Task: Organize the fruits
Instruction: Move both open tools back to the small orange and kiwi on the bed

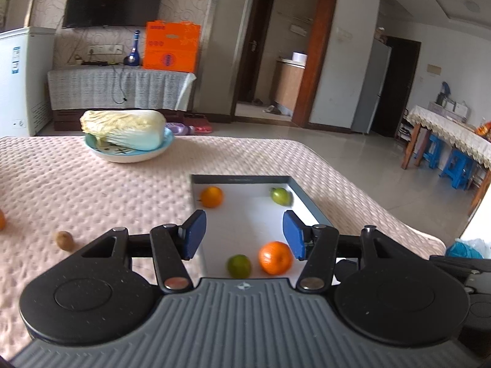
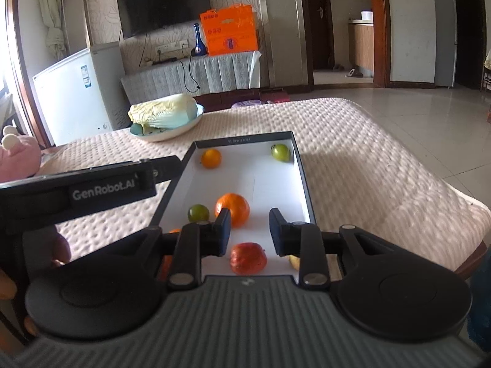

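A shallow white box point(image 1: 245, 214) point(image 2: 270, 184) lies on the pink quilted table. It holds an orange point(image 1: 211, 197) point(image 2: 211, 158) and a green fruit point(image 1: 280, 196) point(image 2: 280, 152) at its far end, and a large orange point(image 1: 275, 257) point(image 2: 232, 208) and a green fruit point(image 1: 238, 266) point(image 2: 198, 213) nearer. A red apple point(image 2: 248, 258) lies at its near end. My left gripper point(image 1: 244, 233) is open and empty above the box. My right gripper point(image 2: 250, 230) is open and empty above the apple. A kiwi point(image 1: 64, 240) lies on the table to the left.
A blue plate point(image 1: 129, 153) point(image 2: 165, 133) with a cabbage point(image 1: 122, 128) stands at the far side. Part of an orange point(image 1: 1, 219) shows at the left edge. The left gripper's body point(image 2: 92, 190) reaches in beside the box. The table's right edge drops to the floor.
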Demonstrator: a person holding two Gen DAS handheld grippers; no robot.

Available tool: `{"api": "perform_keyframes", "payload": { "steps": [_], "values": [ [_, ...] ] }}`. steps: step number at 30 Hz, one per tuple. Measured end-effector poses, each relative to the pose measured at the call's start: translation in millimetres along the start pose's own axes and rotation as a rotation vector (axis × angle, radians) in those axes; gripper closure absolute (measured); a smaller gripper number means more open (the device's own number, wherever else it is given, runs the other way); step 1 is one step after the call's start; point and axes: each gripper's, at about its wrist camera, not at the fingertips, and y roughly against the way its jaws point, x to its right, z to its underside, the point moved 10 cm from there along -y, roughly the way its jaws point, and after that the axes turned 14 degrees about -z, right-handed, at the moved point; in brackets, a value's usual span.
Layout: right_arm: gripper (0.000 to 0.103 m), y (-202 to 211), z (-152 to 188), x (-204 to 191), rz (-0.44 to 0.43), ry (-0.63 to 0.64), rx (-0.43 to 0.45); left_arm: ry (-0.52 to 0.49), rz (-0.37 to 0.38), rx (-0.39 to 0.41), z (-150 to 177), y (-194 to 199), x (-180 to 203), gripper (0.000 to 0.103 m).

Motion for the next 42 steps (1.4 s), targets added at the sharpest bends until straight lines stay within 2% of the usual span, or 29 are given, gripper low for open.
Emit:
{"api": "perform_keyframes", "payload": {
  "steps": [10, 15, 22, 26, 42],
  "values": [
    [0.073, -12, -10, -30, 0.001, 0.048, 0.042, 0.038, -0.060, 0.010, -10, 8, -47, 0.042],
    [0.073, -22, -14, -58, -0.049, 0.078, 0.067, 0.062, -0.095, 0.021, -15, 15, -79, 0.042],
    [0.073, -48, -10, -115, -0.162, 0.133, 0.031, 0.089, -0.152, 0.025, -18, 25, -129, 0.041],
    [0.073, -61, -5, -140, -0.194, 0.148, 0.012, 0.103, -0.184, 0.027, -18, 33, -159, 0.041],
    [0.073, -120, 15, -185, -0.221, 0.179, -0.074, 0.232, -0.352, -0.001, -9, 54, -287, 0.042]
  ]
}}
